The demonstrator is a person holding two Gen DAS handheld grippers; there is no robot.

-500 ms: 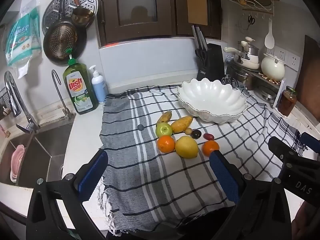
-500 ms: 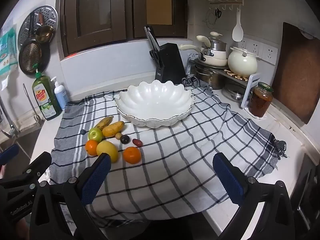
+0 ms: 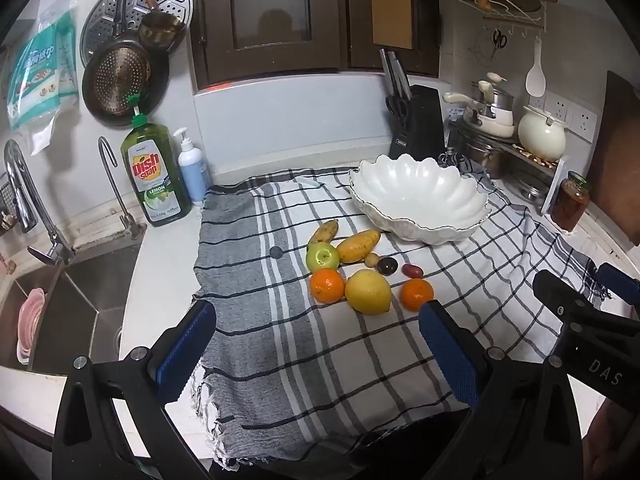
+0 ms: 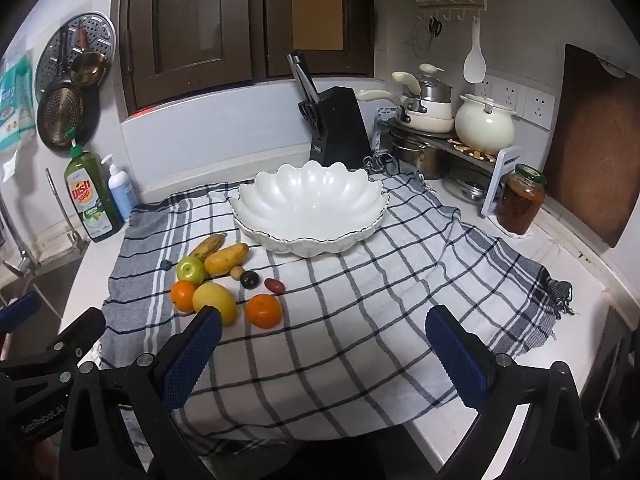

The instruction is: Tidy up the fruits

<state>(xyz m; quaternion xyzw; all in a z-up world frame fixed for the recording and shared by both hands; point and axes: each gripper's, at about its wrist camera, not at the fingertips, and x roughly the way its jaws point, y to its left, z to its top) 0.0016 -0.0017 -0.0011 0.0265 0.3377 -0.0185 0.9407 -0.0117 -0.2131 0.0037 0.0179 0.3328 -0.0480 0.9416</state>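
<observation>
Nothing has moved: both grippers, left gripper (image 3: 316,344) and right gripper (image 4: 322,346), hover spread and empty; no fruit (image 3: 368,291) is yet in the white bowl (image 3: 420,196), so the next move calls for a first pick.

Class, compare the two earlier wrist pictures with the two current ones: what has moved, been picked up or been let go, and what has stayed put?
Nothing has visibly changed. The left gripper and right gripper are open and empty as before, held over the near edge of the cloth. The fruits lie in the same cluster, none taken, and the bowl is as empty as before.
</observation>
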